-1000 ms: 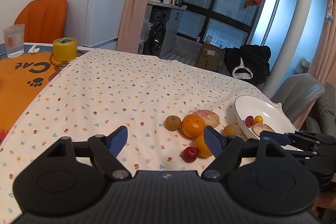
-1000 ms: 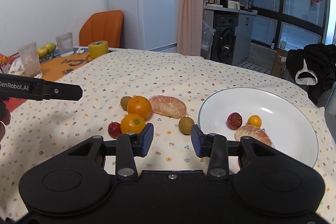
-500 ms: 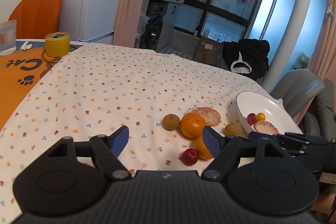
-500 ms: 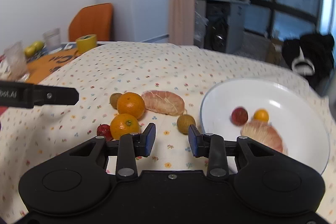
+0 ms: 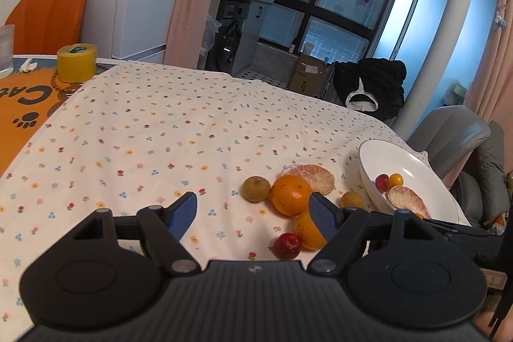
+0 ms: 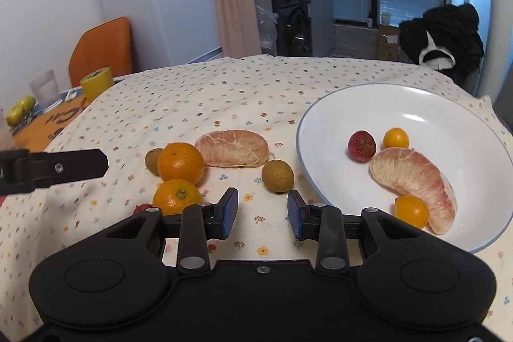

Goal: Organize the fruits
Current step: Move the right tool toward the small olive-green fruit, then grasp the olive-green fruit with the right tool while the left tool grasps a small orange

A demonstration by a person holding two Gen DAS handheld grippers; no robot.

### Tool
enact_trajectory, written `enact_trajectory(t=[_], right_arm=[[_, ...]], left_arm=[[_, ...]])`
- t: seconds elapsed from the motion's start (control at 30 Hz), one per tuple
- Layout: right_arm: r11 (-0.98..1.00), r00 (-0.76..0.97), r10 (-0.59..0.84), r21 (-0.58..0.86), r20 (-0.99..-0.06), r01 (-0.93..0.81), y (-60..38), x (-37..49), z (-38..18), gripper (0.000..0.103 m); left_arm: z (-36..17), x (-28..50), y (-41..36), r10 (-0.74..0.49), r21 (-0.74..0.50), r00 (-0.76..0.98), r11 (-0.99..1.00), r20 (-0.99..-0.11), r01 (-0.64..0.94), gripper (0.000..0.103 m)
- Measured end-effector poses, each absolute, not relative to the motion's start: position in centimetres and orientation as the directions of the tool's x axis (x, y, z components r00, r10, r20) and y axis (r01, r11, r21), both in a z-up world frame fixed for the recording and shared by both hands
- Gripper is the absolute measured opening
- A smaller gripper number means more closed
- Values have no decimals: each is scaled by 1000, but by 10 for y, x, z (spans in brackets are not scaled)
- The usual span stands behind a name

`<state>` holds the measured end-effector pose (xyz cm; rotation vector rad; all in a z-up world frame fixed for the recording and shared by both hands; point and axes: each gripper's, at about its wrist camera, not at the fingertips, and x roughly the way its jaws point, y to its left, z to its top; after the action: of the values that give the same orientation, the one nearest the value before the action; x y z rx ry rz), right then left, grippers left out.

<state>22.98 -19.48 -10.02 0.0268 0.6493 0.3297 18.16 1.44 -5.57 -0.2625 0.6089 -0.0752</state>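
Orange and red fruit lies partly on a flowered tablecloth [image 6: 192, 98] and partly in a white plate [image 6: 449, 104] at the right side of the table. In the plate sit a peeled pomelo segment [image 6: 413, 178], a dark red fruit [image 6: 361, 145] and two small yellow-orange fruits, one [image 6: 396, 138] just beside the red one and the other [image 6: 411, 210] touching the near end of the segment. On the cloth to the left of the plate, a second pomelo segment [image 6: 232, 148] lies behind a brown longan [image 6: 277, 176], which sits near the plate's rim but apart from it. Further left, two oranges [image 6: 180, 163] [image 6: 176, 196] sit one behind the other and seem to touch, with another brown longan [image 6: 153, 160] half hidden behind the farther orange and a small red fruit [image 6: 142, 208] peeking out by the nearer one. The right gripper [image 6: 262, 215] hovers low over the cloth with its blue-padded fingers apart and nothing between them, the nearer longan just beyond the gap. The left gripper [image 5: 253, 215] is spread wide and empty, with the oranges seen past its right finger; from the right wrist view, one of its fingers [image 6: 64, 165] reaches in from the left edge. Far across the table stand a yellow tape roll [image 5: 77, 62], a glass [image 6: 44, 85] and an orange chair [image 5: 48, 18].
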Motion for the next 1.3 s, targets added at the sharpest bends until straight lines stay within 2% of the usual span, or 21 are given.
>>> enact_trajectory(t=[0.3,0.47,0.63,0.8,1.07,1.3], right_arm=[[959,764,271,97,-586,-266,-186,237,-101,30],[964,767,251,78,-591,-255,-185,246,-100,16],[967,767,230,49,-599,-251,-180,250,-100,17],[961,760,244,43,-603,-274,-174,256,-99,25],[955,762,240,7,-601,-296,-169,262,-100,23],[947,751,275,35,-600,-319,-178,260,-98,22]], left_arm=[[-61,187,15,-169,-283,813,959,-557,6,75],[-63,189,20,-165,-288,811,958,-562,-5,75],[-64,190,20,-167,-293,810,956,-562,-6,75],[-64,192,19,-172,-294,810,956,-560,0,75],[-64,196,19,-166,-296,811,955,-561,-9,74],[-61,201,12,-177,-295,810,956,-559,5,65]])
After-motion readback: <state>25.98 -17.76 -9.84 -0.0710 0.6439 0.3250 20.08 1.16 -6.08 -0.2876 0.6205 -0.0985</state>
